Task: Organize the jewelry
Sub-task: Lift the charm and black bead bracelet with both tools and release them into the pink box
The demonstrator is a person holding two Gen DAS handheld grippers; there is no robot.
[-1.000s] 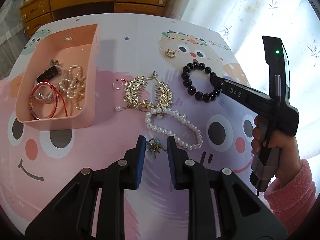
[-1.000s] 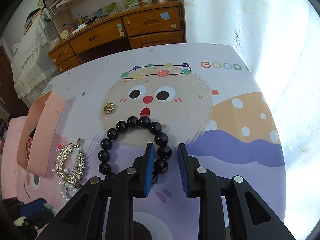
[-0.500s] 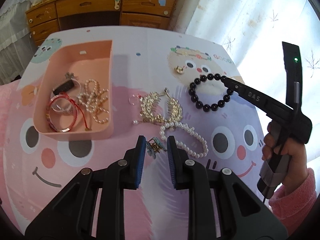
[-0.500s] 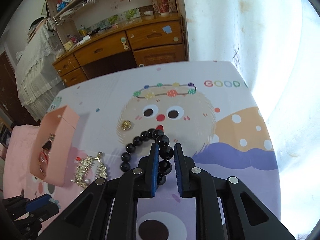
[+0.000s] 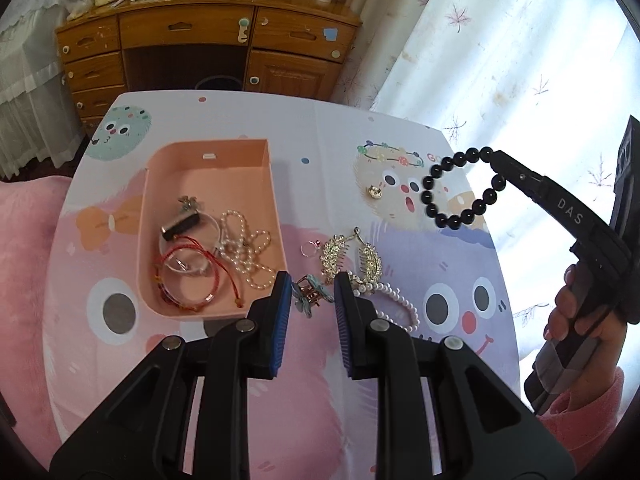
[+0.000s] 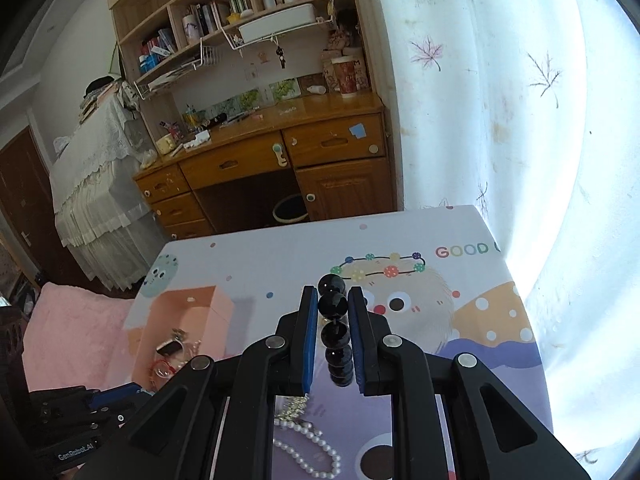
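Observation:
My left gripper is shut on a small teal and gold hair clip, held in the air just right of the pink tray. The tray holds a pearl string, red cord bracelets and a dark clip. My right gripper is shut on a black bead bracelet, which hangs as a loop above the table's right side. On the table lie a gold comb, a pearl bracelet, a small ring and a gold stud.
The table wears a cartoon-print cloth. Behind it stands a wooden desk with drawers; shelves hang above. A white curtain fills the right. A pink blanket lies to the left. A hand in a pink sleeve grips the right tool.
Both grippers have risen from the table. The right one closed on the black bead bracelet and lifted it clear. The left one carried the hair clip up toward the tray.

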